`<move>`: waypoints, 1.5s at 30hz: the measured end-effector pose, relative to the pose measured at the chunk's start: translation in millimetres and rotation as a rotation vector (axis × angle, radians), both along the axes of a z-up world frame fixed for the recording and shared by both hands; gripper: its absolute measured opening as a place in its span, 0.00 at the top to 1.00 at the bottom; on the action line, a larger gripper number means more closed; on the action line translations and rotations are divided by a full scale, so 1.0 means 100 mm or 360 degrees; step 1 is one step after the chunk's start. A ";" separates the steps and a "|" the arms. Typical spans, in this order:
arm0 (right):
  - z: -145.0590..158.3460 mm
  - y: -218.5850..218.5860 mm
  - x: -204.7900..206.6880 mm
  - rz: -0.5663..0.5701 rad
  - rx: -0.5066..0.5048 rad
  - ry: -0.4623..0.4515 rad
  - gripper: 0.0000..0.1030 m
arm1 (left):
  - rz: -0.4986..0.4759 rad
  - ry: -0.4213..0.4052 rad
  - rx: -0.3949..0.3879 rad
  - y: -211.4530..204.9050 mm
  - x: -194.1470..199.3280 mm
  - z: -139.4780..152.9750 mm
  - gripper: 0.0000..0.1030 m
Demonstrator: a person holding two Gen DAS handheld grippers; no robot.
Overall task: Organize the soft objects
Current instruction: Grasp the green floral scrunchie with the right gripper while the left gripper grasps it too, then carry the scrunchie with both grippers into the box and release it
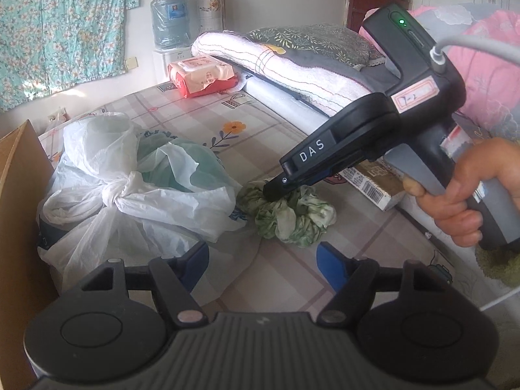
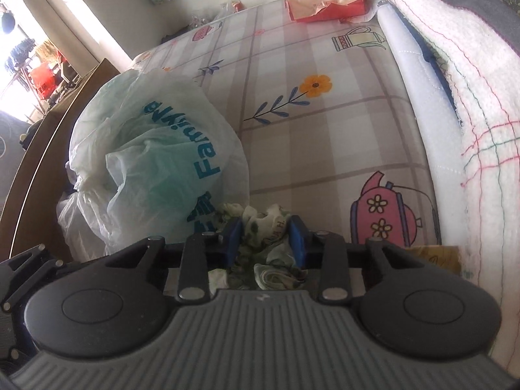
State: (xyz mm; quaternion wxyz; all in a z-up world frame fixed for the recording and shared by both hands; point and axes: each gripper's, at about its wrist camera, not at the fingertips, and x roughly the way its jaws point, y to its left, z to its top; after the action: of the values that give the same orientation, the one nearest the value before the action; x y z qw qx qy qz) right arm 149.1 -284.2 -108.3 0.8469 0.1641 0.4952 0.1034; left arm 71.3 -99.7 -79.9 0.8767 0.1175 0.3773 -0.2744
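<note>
Down in the lower middle of the left wrist view, the crumpled green-and-white cloth (image 1: 289, 216) lies on the checked bed sheet (image 1: 201, 120), and the right gripper (image 1: 271, 191) reaches in from the right with its tip pressed into the bundle. From the right wrist view its blue fingers (image 2: 297, 235) are drawn in on the cloth (image 2: 260, 224), with folds bunched between them, so it is grasping the cloth. A hand (image 1: 461, 201) grips that tool's handle at the right edge. The left gripper (image 1: 263, 261) hangs near the bottom of its own view with its jaws spread and nothing between them.

Just left of the cloth, touching it, sits a knotted white plastic bag (image 1: 130, 182) with blue lettering, and a cardboard box (image 1: 16, 195) wall stands beyond that at the left edge. A small carton (image 1: 377, 185) lies behind the right gripper. Farther up the frame are a red tissue pack (image 1: 203, 76) and folded blankets (image 1: 286, 65).
</note>
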 end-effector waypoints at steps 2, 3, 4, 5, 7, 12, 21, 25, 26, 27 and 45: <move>0.00 0.02 -0.08 0.0011 0.0017 0.0019 0.70 | -0.0022 0.0033 -0.0004 -0.01 0.00 -0.03 0.27; 0.00 0.02 -0.12 0.0013 0.0025 0.0023 0.70 | -0.0031 0.0049 -0.0004 -0.02 0.00 -0.04 0.27; 0.01 0.02 -0.16 0.0008 0.0038 0.0022 0.68 | -0.0036 0.0063 -0.0002 -0.04 0.00 -0.06 0.27; 0.03 0.01 -0.19 0.0001 0.0053 0.0017 0.68 | -0.0040 0.0071 0.0003 -0.05 0.00 -0.08 0.27; 0.09 -0.03 -0.23 -0.0025 0.0062 -0.0010 0.68 | -0.0051 0.0079 0.0008 -0.09 0.01 -0.10 0.27; 0.14 -0.09 -0.23 -0.0032 0.0035 -0.0023 0.62 | -0.0091 0.0067 0.0020 -0.23 0.07 -0.12 0.27; -0.05 -0.12 -0.19 0.0011 0.0099 0.0059 0.67 | -0.0099 0.0131 0.0041 -0.40 0.21 -0.28 0.34; -0.08 -0.17 -0.20 -0.0004 0.0168 0.0081 0.74 | -0.0095 0.0185 0.0069 -0.45 0.26 -0.35 0.45; -0.09 -0.19 -0.20 -0.0015 0.0184 0.0083 0.75 | -0.0088 0.0187 0.0079 -0.46 0.27 -0.36 0.48; -0.09 -0.20 -0.21 -0.0026 0.0200 0.0087 0.77 | -0.0088 0.0166 0.0084 -0.46 0.26 -0.35 0.51; 1.19 0.10 -0.33 0.0018 0.0232 -0.0438 0.82 | 0.0111 -0.0329 -0.0204 0.05 -0.02 0.68 0.73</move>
State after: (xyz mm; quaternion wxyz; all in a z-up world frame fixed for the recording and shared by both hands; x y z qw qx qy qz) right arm 116.0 -273.7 10.8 0.8920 0.2064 0.3666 0.1654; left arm 68.9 -94.9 -12.3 0.9256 0.0757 0.2705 -0.2536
